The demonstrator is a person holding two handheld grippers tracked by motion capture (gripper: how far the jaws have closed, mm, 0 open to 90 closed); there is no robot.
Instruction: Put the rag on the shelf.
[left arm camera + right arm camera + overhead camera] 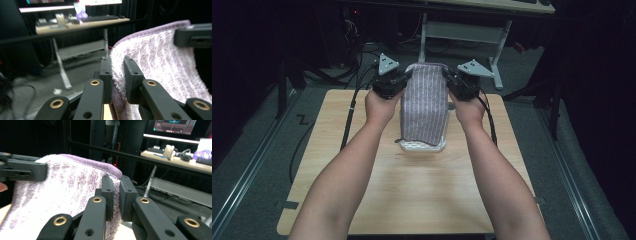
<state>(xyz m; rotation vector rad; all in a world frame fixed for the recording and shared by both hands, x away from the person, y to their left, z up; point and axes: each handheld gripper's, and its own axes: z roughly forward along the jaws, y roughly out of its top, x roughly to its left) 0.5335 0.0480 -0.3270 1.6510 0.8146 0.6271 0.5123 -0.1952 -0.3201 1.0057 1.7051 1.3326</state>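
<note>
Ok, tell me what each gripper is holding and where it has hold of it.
Both hold the purple striped towel: the left gripper pinches one far corner, the right gripper the other.

Towel (424,102) on table (412,190), between grippers

2 forearms reaching fwd, L gripper (408,76) & R gripper (446,76) raised, fingers (106,75) clamped.

We see bare table (412,190) open toward the near edge; the lifted towel (424,102) blocks the gap between our grippers.
</note>
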